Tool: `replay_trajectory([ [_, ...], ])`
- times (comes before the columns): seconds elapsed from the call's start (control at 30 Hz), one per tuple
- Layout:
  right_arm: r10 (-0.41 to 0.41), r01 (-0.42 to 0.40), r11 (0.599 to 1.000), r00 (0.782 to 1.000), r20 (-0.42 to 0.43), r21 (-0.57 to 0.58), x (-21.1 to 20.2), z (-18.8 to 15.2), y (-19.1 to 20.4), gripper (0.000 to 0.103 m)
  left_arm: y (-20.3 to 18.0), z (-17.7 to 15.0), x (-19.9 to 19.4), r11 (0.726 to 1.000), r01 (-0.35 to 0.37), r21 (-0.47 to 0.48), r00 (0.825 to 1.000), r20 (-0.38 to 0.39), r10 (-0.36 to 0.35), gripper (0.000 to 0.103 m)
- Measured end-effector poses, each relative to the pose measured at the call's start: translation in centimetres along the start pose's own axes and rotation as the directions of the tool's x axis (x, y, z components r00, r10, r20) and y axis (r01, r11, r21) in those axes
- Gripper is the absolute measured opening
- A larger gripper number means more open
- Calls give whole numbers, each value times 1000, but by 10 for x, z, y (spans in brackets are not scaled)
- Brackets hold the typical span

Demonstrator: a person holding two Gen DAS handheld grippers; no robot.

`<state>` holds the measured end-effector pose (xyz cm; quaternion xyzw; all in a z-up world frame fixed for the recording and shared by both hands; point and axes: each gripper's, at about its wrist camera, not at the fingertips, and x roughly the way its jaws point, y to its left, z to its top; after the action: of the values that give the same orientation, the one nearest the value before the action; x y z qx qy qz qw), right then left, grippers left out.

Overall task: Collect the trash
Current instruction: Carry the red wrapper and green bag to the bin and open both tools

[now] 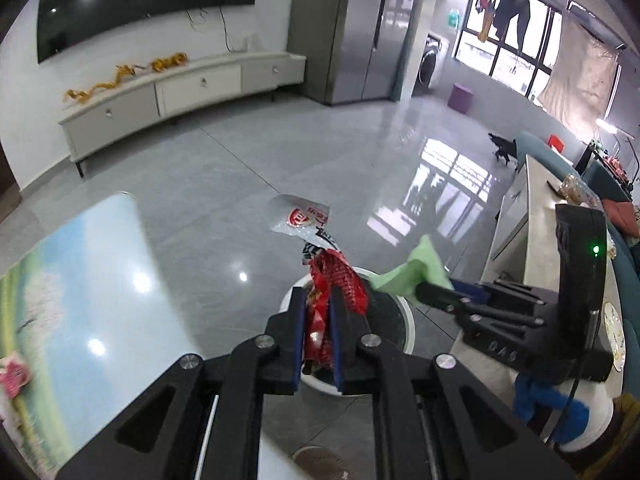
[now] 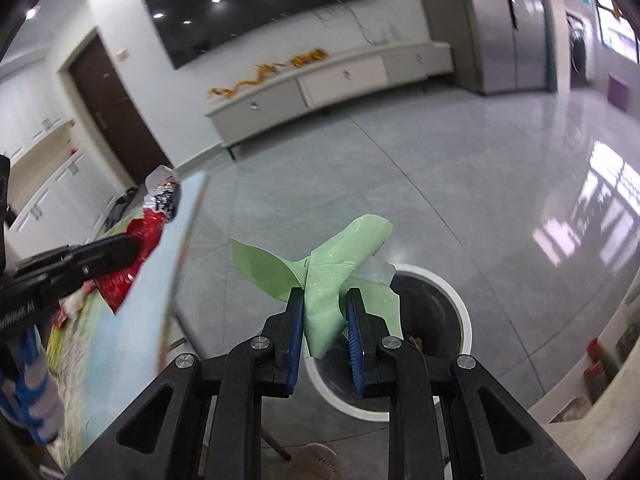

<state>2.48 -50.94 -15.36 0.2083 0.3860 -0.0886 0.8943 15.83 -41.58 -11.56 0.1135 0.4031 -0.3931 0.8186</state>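
Note:
My left gripper (image 1: 316,312) is shut on a crumpled red and silver snack wrapper (image 1: 332,280) and holds it above the round white trash bin (image 1: 406,320) on the floor. My right gripper (image 2: 323,314) is shut on a light green wrapper (image 2: 328,276) above the same bin (image 2: 460,308), whose dark inside holds some scraps. The right gripper (image 1: 436,294) with the green wrapper (image 1: 416,272) shows at the right of the left wrist view. The left gripper (image 2: 132,246) with the red wrapper (image 2: 132,264) shows at the left of the right wrist view.
A table with a landscape-print top (image 1: 80,300) stands left of the bin, with small wrappers (image 1: 14,376) on it. A beige counter (image 1: 540,220) runs along the right. A low TV cabinet (image 1: 180,92) stands across the grey tiled floor, and a drain cover (image 1: 320,462) lies below.

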Motion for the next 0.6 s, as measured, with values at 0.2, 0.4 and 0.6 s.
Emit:
replay_trajectory([
  [0.2,-45,47,998,998,-41,53,35,4,-18,31,-3,11,49,997,66,-50,997,-42,-68,27],
  [0.4,-106,107,994,994,-21,35,26,0,-20,41,-4,9,45,996,62,-69,998,-16,-63,53],
  [0.6,-137,138,990,989,48,-13,-6,4,0,45,-7,2,-1,998,-38,-46,996,81,41,53],
])
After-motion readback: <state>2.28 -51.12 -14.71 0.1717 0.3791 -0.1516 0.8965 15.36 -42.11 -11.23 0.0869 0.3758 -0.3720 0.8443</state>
